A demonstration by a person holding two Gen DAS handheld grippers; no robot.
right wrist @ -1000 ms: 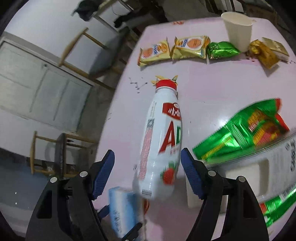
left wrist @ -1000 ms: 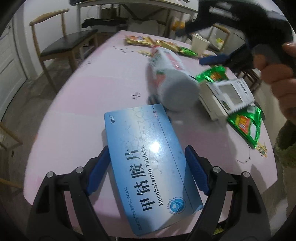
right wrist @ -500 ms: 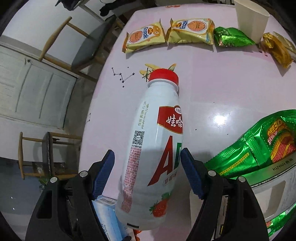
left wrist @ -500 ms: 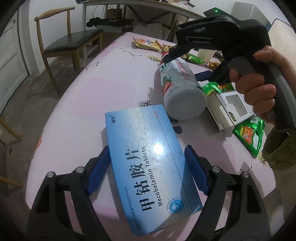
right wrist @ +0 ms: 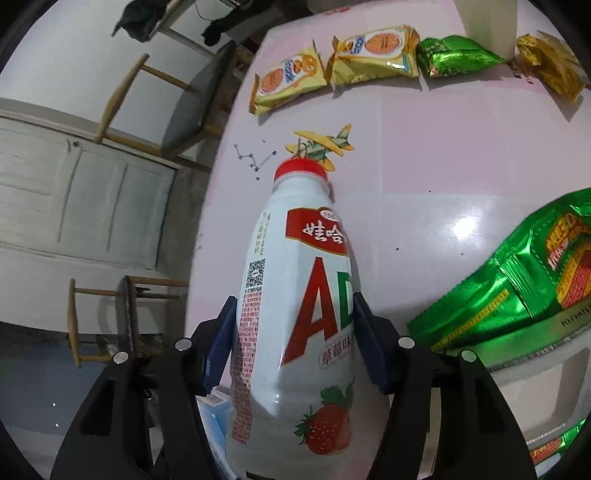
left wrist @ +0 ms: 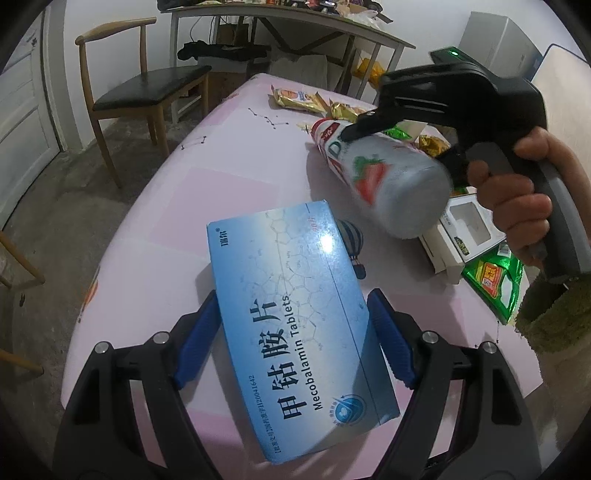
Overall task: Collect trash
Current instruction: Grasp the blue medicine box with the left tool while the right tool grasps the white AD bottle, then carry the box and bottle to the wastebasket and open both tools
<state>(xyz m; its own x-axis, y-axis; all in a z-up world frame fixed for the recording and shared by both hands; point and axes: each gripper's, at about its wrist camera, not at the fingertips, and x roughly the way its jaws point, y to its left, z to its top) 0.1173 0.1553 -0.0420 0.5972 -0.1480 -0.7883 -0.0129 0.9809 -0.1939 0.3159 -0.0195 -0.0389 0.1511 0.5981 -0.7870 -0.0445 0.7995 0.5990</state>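
A blue Mecobalamin tablet box [left wrist: 295, 302] sits between the blue pads of my left gripper [left wrist: 291, 295], which touch its two long sides. A white strawberry-drink bottle [right wrist: 295, 332] with a red cap lies pointing away over the pink table [left wrist: 221, 184]. The jaws of my right gripper [right wrist: 294, 299] are closing on it, with both pads against its sides. In the left wrist view the same bottle [left wrist: 391, 184] shows blurred under that gripper, held by a hand [left wrist: 517, 206]. A corner of the blue box [right wrist: 218, 410] shows below the bottle.
Yellow snack packets [right wrist: 365, 55] and a small green one [right wrist: 458, 55] line the far edge by a paper cup [right wrist: 487, 22]. A large green packet [right wrist: 517, 288] and a white windowed carton [left wrist: 465, 229] lie right of the bottle. A wooden chair [left wrist: 147, 88] stands to the left.
My right gripper's jaws have come in from well clear of the bottle to against its sides, and it sits lower over the bottle. The left gripper and the blue box have stayed put.
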